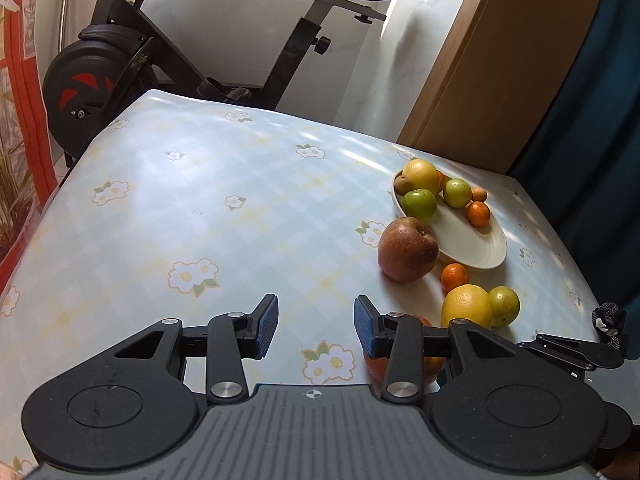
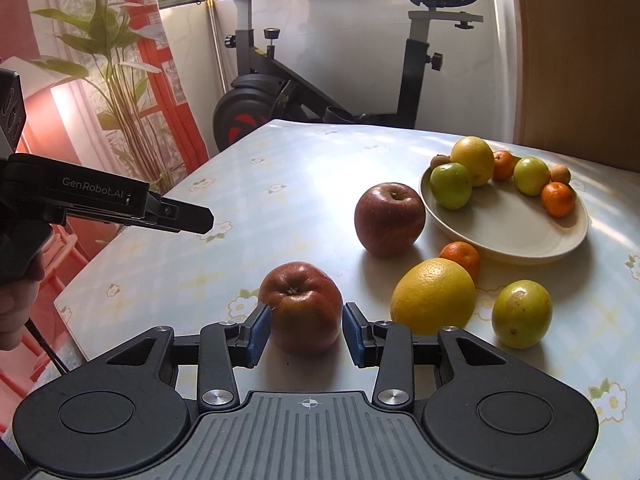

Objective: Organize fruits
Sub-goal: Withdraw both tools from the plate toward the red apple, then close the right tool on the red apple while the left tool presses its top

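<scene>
A white plate (image 2: 516,240) holds several fruits: green ones, small oranges, a yellow one. On the table lie two red apples, a yellow orange (image 2: 434,296), a green fruit (image 2: 522,314) and a small mandarin (image 2: 462,256). My right gripper (image 2: 306,330) is open, its pads on either side of the near apple (image 2: 302,308), close to its sides. The far apple (image 2: 390,220) sits next to the plate. My left gripper (image 1: 316,328) is open and empty above the tablecloth; the near apple (image 1: 430,364) shows partly behind its right finger. The plate (image 1: 472,244) lies to its right.
The table (image 1: 200,208) has a checked flowered cloth. An exercise bike (image 2: 280,92) stands beyond the far edge. A plant (image 2: 116,92) and a red window frame are at the left. A wooden panel (image 1: 488,72) rises behind the plate.
</scene>
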`<state>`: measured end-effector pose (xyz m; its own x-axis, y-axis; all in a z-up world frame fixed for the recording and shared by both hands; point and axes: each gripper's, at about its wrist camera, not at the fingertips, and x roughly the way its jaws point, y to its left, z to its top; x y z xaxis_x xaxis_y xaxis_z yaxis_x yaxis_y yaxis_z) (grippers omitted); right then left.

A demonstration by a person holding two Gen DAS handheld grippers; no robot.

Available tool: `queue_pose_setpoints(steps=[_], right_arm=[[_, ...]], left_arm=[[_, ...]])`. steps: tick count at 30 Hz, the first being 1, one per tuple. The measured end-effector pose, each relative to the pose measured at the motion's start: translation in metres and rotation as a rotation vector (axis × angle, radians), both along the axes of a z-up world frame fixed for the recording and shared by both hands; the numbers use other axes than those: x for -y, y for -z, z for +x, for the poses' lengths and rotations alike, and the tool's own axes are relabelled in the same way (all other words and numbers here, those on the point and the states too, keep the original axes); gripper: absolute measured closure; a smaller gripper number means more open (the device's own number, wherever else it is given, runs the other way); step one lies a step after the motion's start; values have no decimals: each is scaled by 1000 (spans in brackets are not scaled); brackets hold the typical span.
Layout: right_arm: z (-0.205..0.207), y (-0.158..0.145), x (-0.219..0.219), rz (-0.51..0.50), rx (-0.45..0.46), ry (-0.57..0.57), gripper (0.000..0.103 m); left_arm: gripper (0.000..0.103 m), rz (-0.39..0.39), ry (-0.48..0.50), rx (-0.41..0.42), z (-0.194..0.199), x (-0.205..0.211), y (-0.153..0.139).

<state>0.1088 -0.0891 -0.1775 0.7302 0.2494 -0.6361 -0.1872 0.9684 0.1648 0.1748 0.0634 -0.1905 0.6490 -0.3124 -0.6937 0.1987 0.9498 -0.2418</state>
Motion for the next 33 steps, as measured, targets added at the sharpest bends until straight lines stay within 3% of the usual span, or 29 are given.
queue_pose_setpoints(steps=[9, 15, 20, 29, 33], right_arm=[[4, 13, 2, 12, -12, -14, 65], [6, 26, 2, -11, -11, -26, 64], [9, 30, 0, -19, 7, -56, 59], [15, 37, 3, 3, -5, -73, 56], [16, 39, 4, 8, -18, -73, 55]], left_arm=[[59, -21, -40, -18, -1, -12, 1], [59, 3, 0, -10, -4, -2, 5], [59, -2, 63, 43, -3, 7, 1], [59, -127, 184, -30, 11, 24, 15], [59, -135, 200, -82, 20, 32, 28]])
